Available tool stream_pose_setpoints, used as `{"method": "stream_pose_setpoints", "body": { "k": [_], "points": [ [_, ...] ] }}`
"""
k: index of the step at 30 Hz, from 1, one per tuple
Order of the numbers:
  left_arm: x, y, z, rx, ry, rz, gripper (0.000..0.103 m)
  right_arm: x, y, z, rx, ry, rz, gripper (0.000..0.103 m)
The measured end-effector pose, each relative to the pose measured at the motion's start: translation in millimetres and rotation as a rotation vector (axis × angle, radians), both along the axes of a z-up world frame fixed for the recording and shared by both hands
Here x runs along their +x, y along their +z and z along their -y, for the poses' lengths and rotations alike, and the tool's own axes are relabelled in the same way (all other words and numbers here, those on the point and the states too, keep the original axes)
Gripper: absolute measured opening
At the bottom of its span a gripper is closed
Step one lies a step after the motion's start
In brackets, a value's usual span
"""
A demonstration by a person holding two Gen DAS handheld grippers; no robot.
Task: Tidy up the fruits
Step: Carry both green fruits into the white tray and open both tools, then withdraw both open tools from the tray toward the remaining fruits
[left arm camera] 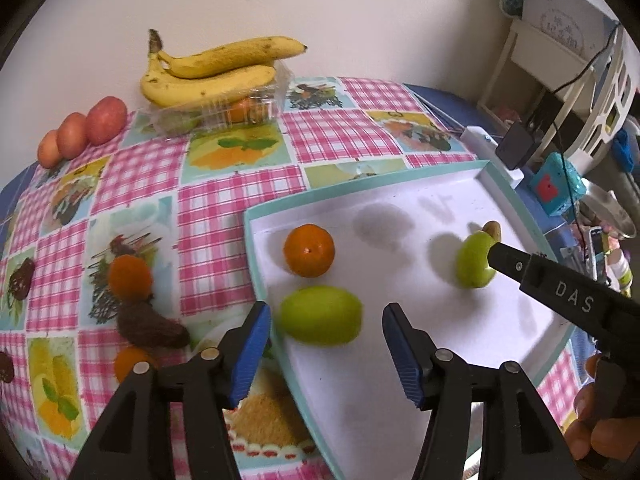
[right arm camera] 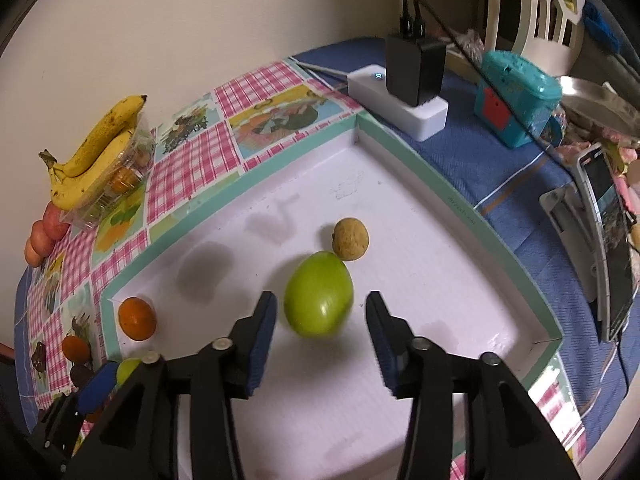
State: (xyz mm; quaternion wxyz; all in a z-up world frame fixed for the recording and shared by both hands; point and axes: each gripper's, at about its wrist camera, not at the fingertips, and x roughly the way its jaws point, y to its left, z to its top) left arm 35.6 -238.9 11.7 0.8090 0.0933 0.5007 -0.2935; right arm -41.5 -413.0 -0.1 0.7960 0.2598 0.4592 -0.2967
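A white tray with a teal rim point(left arm camera: 400, 360) point(right arm camera: 440, 272) lies on the checked tablecloth. In it lie an orange point(left arm camera: 309, 250) point(right arm camera: 137, 318), a green fruit point(left arm camera: 320, 315) near its left rim, a second green fruit point(left arm camera: 474, 260) point(right arm camera: 319, 294) and a small brown fruit point(left arm camera: 493, 230) point(right arm camera: 351, 239). My left gripper point(left arm camera: 326, 354) is open, its blue pads either side of the first green fruit, not touching. My right gripper point(right arm camera: 322, 336) is open around the second green fruit, just short of it.
Bananas point(left arm camera: 216, 70) lie on a clear plastic box with fruit at the wall, red apples point(left arm camera: 86, 130) to their left. Oranges point(left arm camera: 130, 276) and dark brown fruits point(left arm camera: 150, 326) lie on the cloth left of the tray. A power strip with charger point(right arm camera: 400, 92), a teal box point(right arm camera: 516, 100) and a phone point(right arm camera: 608, 240) stand to the right.
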Motion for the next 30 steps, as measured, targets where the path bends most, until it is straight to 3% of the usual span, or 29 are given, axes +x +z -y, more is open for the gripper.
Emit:
{"method": "stream_pose_setpoints", "body": {
  "k": [8, 17, 21, 30],
  "points": [
    [5.7, 12.6, -50.8, 0.020, 0.136, -0.014, 0.068, -10.6, 22.0, -20.9, -0.034, 0.042, 0.007, 0.051],
    [7.3, -0.1, -104.7, 0.092, 0.280, -0.047, 0.071, -14.1, 19.5, -54.2, -0.024, 0.108, -0.030, 0.051],
    [4.8, -1.1, -118.1, 0.104, 0.305, -0.057, 0.076, -16.0, 17.8, -69.8, -0.031, 0.140, -0.046, 0.051],
    [4.6, -2.4, -127.9, 0.130, 0.329, -0.073, 0.078, -21.9, 10.6, -92.6, -0.054, 0.175, -0.101, 0.051]
  ]
}}
